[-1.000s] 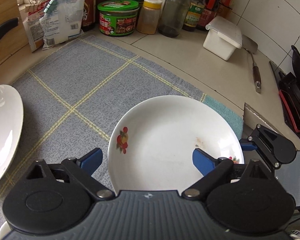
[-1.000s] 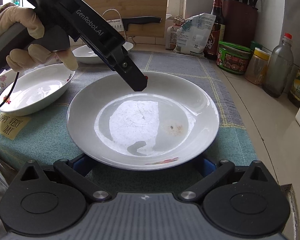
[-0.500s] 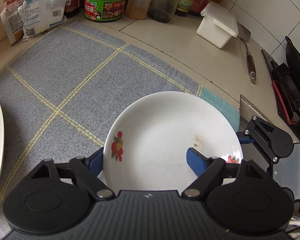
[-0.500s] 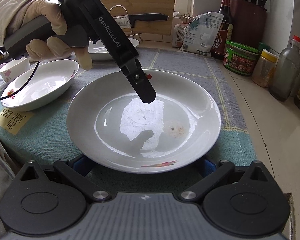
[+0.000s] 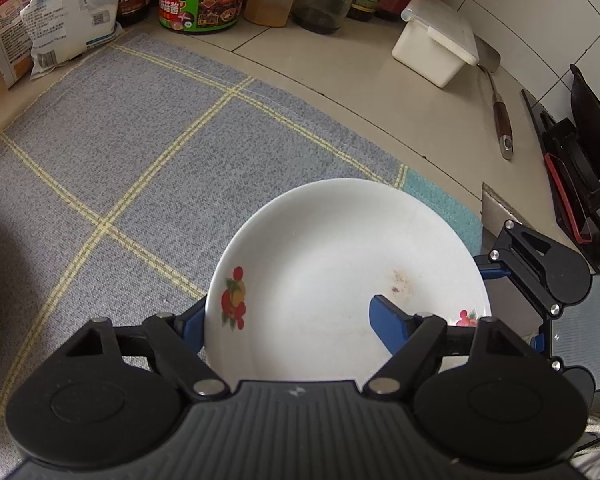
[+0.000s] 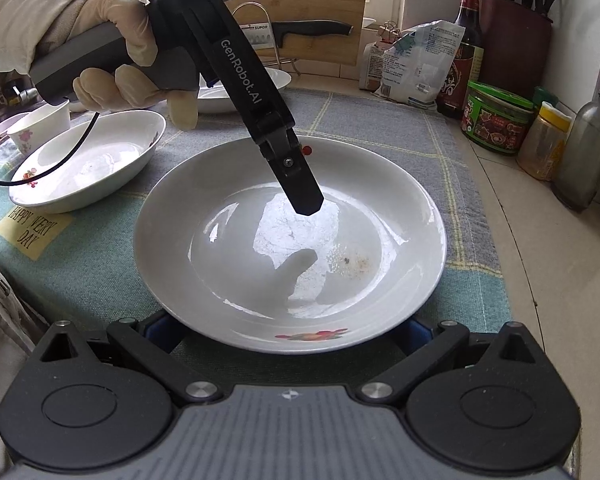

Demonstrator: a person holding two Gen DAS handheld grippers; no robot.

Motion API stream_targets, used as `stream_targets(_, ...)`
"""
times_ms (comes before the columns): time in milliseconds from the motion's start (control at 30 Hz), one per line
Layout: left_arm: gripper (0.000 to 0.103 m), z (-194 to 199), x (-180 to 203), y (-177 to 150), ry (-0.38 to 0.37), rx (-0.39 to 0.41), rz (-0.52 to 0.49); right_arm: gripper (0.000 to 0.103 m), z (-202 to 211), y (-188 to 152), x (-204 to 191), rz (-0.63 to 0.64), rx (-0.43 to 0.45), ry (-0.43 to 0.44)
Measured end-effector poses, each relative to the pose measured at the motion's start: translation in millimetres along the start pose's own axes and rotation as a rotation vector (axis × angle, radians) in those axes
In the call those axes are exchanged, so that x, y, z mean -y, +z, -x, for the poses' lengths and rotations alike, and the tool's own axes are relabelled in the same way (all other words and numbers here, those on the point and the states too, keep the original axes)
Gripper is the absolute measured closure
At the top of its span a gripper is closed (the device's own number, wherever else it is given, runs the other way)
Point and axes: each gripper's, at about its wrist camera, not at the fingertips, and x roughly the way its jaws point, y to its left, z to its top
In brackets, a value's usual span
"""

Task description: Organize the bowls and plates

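Left wrist view: left gripper [image 5: 288,316] straddles near rim of plate [image 5: 340,272], one finger outside rim, other over bowl, jaws closing, contact unclear. Plate lies at mat [image 5: 140,152] corner near counter edge; open mat beyond plate.

Right wrist view: right gripper [image 6: 288,326] wide at plate's near rim, fingers under rim; grip uncertain. Oval dish [image 6: 88,164] left of plate, apart.

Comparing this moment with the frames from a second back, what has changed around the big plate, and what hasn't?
The left gripper has come in over the large white fruit-print plate with its jaws closing across the rim: one finger inside the dish, the other outside, not visibly pressing yet. The plate stayed on the grey checked mat; the right gripper kept straddling its near edge.
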Motion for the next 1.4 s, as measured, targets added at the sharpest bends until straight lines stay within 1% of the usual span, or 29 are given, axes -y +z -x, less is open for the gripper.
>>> stream_targets(300, 0.024, 2, -3, 0, -0.016, 0.008, 0.016, 0.0, -2, 5, -1, 0.004, -0.041, -0.003)
stream_targets(500, 0.024, 8, -1, -1, -0.009, 0.018, 0.014, 0.0, -2, 9, -1, 0.014, -0.052, -0.005)
stream_targets(667, 0.024, 16, -3, 4, -0.002, 0.043, 0.023, 0.0, -1, 14, 2, 0.03, -0.05, -0.001)
stream_targets(1033, 0.025, 20, -14, 35, 0.028, 0.104, 0.037, 0.0, -6, 35, 22, 0.079, -0.032, -0.003)
stream_targets(1400, 0.026, 8, -36, 68, 0.066, 0.132, 0.051, 0.0, -32, 60, 54, 0.104, -0.023, 0.005)
